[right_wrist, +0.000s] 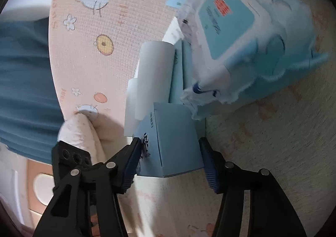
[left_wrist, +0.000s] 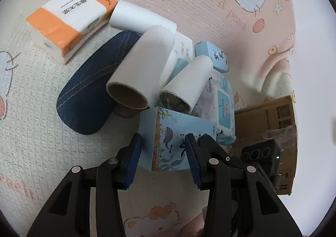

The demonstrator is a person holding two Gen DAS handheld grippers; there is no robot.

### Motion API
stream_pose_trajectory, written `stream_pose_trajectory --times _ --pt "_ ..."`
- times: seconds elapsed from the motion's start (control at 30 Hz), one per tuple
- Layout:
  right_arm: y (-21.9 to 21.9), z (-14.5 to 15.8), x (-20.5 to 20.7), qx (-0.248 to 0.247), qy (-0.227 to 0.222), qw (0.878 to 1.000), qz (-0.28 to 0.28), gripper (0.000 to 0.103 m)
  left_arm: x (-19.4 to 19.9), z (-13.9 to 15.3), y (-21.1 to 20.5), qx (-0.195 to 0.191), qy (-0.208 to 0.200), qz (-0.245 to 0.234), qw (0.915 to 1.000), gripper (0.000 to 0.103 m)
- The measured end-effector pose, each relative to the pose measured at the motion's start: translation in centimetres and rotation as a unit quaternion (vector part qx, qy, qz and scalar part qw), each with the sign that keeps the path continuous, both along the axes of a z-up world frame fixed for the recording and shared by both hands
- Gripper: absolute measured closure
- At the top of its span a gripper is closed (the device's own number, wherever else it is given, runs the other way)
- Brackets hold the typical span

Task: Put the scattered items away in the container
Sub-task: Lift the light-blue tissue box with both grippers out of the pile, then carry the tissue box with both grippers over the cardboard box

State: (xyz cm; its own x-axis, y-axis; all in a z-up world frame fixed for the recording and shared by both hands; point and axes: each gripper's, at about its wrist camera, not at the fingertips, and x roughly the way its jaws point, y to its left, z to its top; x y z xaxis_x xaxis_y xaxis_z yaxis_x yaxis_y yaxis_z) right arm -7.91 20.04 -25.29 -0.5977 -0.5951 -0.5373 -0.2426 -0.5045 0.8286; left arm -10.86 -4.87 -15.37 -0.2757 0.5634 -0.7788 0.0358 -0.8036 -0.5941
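I have my left gripper (left_wrist: 162,160) spread wide around the pale blue cardboard tissue box printed with a whale (left_wrist: 175,140), 1 blue pad on each side of it. The pads look close to its faces, but I cannot tell whether they touch. The box sits at the near edge of the pile, so it is the easiest piece to lift without disturbing the 2 white paper rolls on brown cardboard cores (left_wrist: 140,71) leaning behind it.

My right gripper (right_wrist: 169,162) is also open wide, straddling a small plain blue cardboard box with black lettering (right_wrist: 170,142); the left pad seems to be against the printed face, the right pad just beside the other.

The brown corrugated cardboard container (left_wrist: 266,123) stands to the right of the pile, near it. The orange-and-white soft tissue pack (left_wrist: 69,18) and the dark blue denim oval pouch (left_wrist: 90,94) lie on the cartoon-printed foam mat (left_wrist: 31,111), not yet collected.
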Motion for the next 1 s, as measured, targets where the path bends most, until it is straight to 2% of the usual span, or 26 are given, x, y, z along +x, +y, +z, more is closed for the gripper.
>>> stream_pose_trajectory --times 0.2,0.37,0.4,0.57,0.67,1.0 --pt "0.6 1.5 0.4 0.035 0.011 0.999 -0.003 0.051 0.2 0.5 0.9 0.009 0.011 -0.01 0.9999 0.059" --pt "1.1 5.1 0.6 0.077 0.052 0.996 0.001 0.055 0.1 2.3 1.3 0.037 0.037 -0.014 0.9985 0.059" --pt "1.2 5.8 0.6 0.091 0.054 0.994 -0.023 0.055 0.1 2.8 1.3 0.049 0.041 -0.013 0.9979 0.059" --pt "2.0 9.7 1.2 0.12 0.09 0.988 -0.033 0.056 0.0 5.4 2.0 0.085 0.068 -0.013 0.994 0.059" --pt "2.3 11.6 1.6 0.135 0.099 0.985 -0.043 0.057 0.1 6.8 2.8 0.093 0.087 -0.024 0.9916 0.059" --pt "3.9 17.9 3.4 0.192 0.109 0.972 -0.076 0.057 1.0 10.4 6.1 0.133 0.106 -0.048 0.9843 0.059"
